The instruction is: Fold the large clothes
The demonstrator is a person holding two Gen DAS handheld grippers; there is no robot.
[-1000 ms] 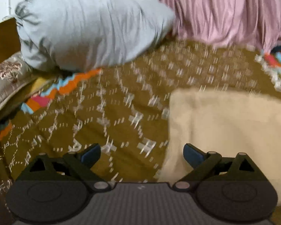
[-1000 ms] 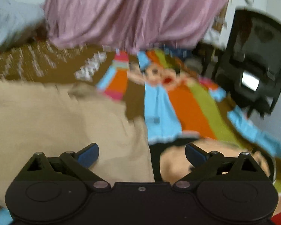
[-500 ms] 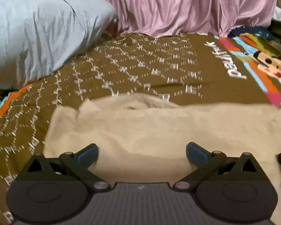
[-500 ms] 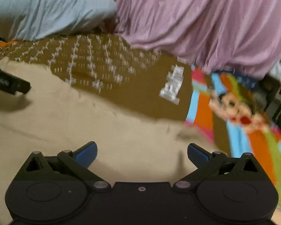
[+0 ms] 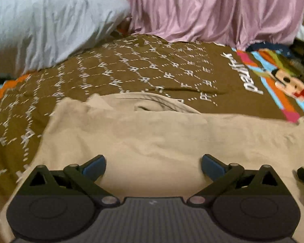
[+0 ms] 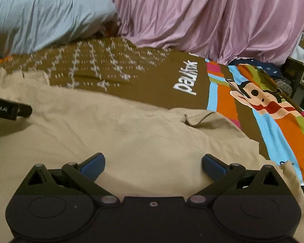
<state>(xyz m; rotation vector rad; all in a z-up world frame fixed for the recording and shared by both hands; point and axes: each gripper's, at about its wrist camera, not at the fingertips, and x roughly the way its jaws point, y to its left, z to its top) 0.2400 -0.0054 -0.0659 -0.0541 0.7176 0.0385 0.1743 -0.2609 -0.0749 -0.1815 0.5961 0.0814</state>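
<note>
A large beige garment (image 5: 152, 137) lies spread flat on the bed, its collar toward the far side. It also shows in the right wrist view (image 6: 131, 133), with a sleeve fold at its far right. My left gripper (image 5: 153, 165) is open and empty, low over the garment's near left part. My right gripper (image 6: 153, 163) is open and empty, low over the garment's near right part. The left gripper's body shows at the left edge of the right wrist view (image 6: 8, 109).
A brown patterned bedspread (image 5: 143, 70) with a bright cartoon panel (image 6: 259, 99) covers the bed. A grey pillow (image 5: 46, 26) lies at the far left. Pink cloth (image 5: 212, 10) hangs along the far side. Dark furniture (image 6: 300, 77) stands at the far right.
Both grippers have swung from the bed's sides in over the beige garment and now face its collar. Both stayed open and empty.
</note>
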